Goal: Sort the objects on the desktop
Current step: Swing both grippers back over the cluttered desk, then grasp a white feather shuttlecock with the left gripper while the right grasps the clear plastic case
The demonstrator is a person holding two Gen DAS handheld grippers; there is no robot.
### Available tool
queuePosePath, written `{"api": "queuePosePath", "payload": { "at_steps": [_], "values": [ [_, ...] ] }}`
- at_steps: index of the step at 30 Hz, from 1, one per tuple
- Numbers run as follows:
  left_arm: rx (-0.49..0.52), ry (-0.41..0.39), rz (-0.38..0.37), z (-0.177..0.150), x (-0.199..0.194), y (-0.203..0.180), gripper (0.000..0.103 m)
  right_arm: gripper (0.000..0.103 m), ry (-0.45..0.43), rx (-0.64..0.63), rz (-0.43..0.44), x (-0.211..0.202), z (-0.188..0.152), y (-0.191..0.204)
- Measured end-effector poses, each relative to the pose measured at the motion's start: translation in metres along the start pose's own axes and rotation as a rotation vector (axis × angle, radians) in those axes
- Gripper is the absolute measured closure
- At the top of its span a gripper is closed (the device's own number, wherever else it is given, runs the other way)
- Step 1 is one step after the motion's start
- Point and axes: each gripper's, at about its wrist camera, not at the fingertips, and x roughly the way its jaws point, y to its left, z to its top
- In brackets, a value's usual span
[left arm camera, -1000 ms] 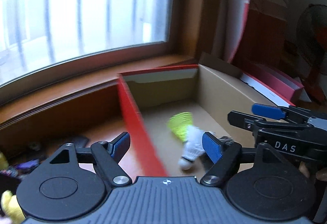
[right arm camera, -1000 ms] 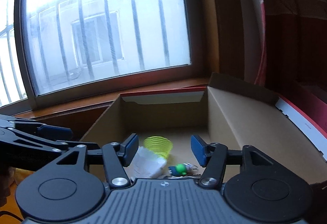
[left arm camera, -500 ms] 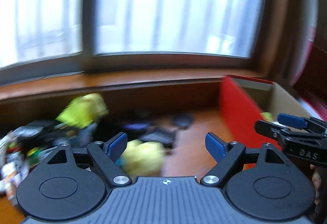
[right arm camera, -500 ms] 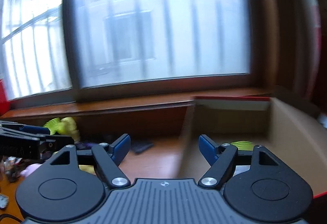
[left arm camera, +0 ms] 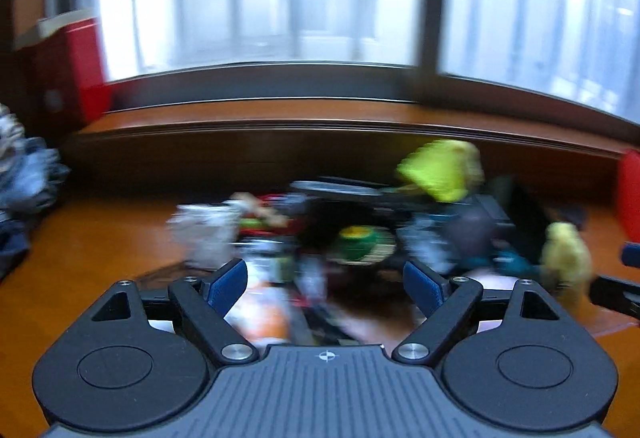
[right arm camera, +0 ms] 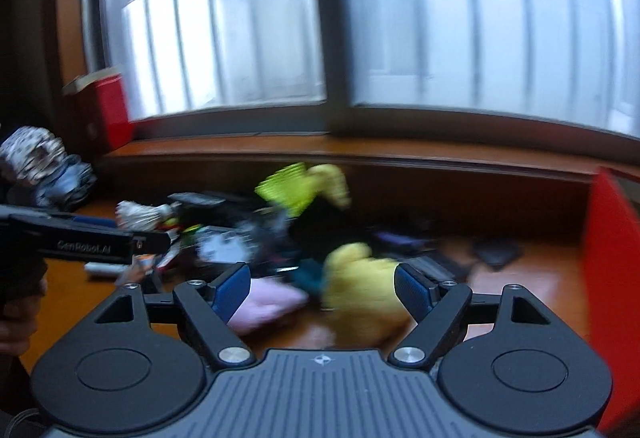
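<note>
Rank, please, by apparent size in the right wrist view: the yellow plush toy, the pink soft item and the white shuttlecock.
1. yellow plush toy
2. pink soft item
3. white shuttlecock

The shuttlecock lies farther from the camera, and everything is blurred, so its true size is unsure.

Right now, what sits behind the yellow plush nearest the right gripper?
Behind the yellow plush lies a blurred pile topped by a neon-yellow item. What the plush covers cannot be seen.

Both grippers are swinging left, away from the red box (right arm camera: pixel 608 250), now only a sliver at the right edge. The clutter pile (left arm camera: pixel 352 234) at the desk's back edge is filling both views, blurred by motion.
</note>
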Motion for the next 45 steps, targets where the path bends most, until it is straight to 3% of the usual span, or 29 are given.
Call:
{"api": "queuePosePath", "payload": {
  "at_steps": [7, 20, 23, 27, 33, 34, 36, 38, 40, 43, 45],
  "values": [
    [-0.088, 0.014, 0.048, 0.001, 0.026, 0.052, 0.018, 0.022, 0.062, -0.016, 0.08, 0.03, 0.0, 0.042],
    [0.058, 0.096, -0.119, -0.022, 0.048, 0.025, 0.018, 0.022, 0.212, -0.022, 0.096, 0.08, 0.0, 0.055],
    [0.067, 0.104, -0.151, -0.024, 0.049, 0.019, 0.022, 0.022, 0.216, -0.042, 0.093, 0.083, 0.0, 0.058],
    [0.074, 0.136, -0.174, -0.028, 0.051, 0.016, 0.039, 0.022, 0.221, -0.068, 0.089, 0.089, 0.0, 0.063],
    [0.039, 0.167, -0.172, -0.036, 0.047, 0.03, 0.05, 0.028, 0.223, -0.109, 0.085, 0.095, 0.002, 0.07],
    [0.035, 0.167, -0.17, -0.037, 0.046, 0.033, 0.051, 0.031, 0.213, -0.119, 0.094, 0.094, 0.004, 0.071],
    [0.024, 0.165, -0.161, -0.038, 0.044, 0.038, 0.064, 0.038, 0.197, -0.138, 0.133, 0.092, 0.011, 0.076],
    [0.01, 0.163, -0.144, -0.039, 0.042, 0.044, 0.067, 0.044, 0.199, -0.152, 0.194, 0.093, 0.018, 0.082],
    [-0.009, 0.158, -0.13, -0.039, 0.04, 0.05, 0.067, 0.05, 0.219, -0.167, 0.256, 0.099, 0.023, 0.09],
    [-0.048, 0.127, -0.095, -0.037, 0.033, 0.065, 0.064, 0.05, 0.247, -0.203, 0.319, 0.109, 0.027, 0.106],
    [-0.072, 0.108, -0.065, -0.035, 0.029, 0.076, 0.053, 0.05, 0.257, -0.235, 0.35, 0.115, 0.028, 0.116]
  ]
}}
